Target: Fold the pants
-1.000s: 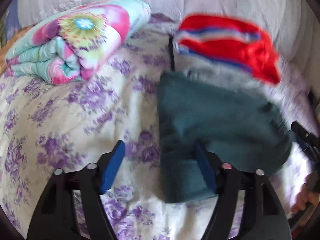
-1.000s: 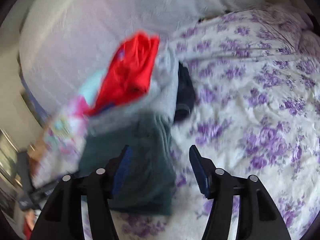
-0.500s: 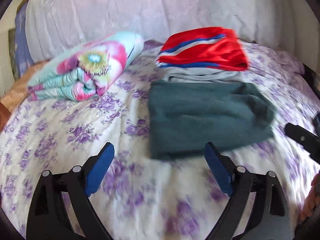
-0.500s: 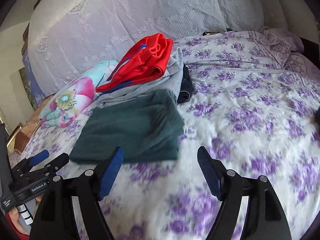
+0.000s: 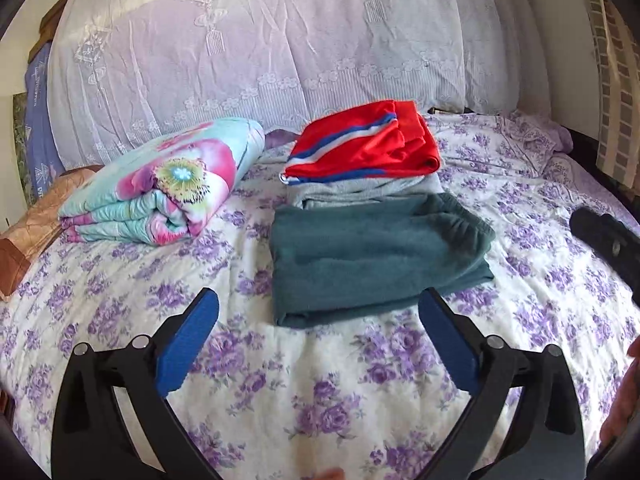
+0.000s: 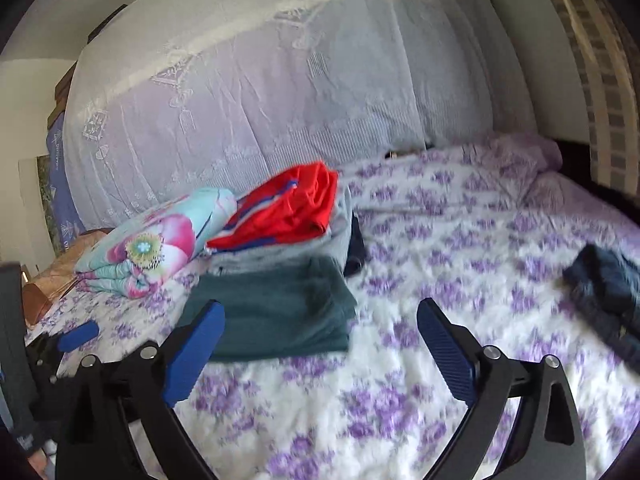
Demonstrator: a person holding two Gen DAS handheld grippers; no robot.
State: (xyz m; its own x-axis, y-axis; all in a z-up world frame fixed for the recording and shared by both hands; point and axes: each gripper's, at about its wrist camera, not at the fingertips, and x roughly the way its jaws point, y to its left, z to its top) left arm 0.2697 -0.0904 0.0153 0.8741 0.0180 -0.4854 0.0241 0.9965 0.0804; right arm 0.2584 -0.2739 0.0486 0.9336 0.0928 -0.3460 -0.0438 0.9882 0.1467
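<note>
On the bed (image 5: 360,400) the folded green pants (image 5: 372,256) lie released, both the left tool (image 5: 320,336) and right tool (image 6: 320,340) opening, empty.

floral quilt (image 5: 160,188) folded, far left | lace drape (image 5: 260,40) behind | purple-flowered bedsheet (image 5: 320,392) spread under all

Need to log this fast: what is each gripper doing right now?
Left gripper: jaws opening, nothing between them.
Right gripper: jaws opening, nothing between them.
</note>
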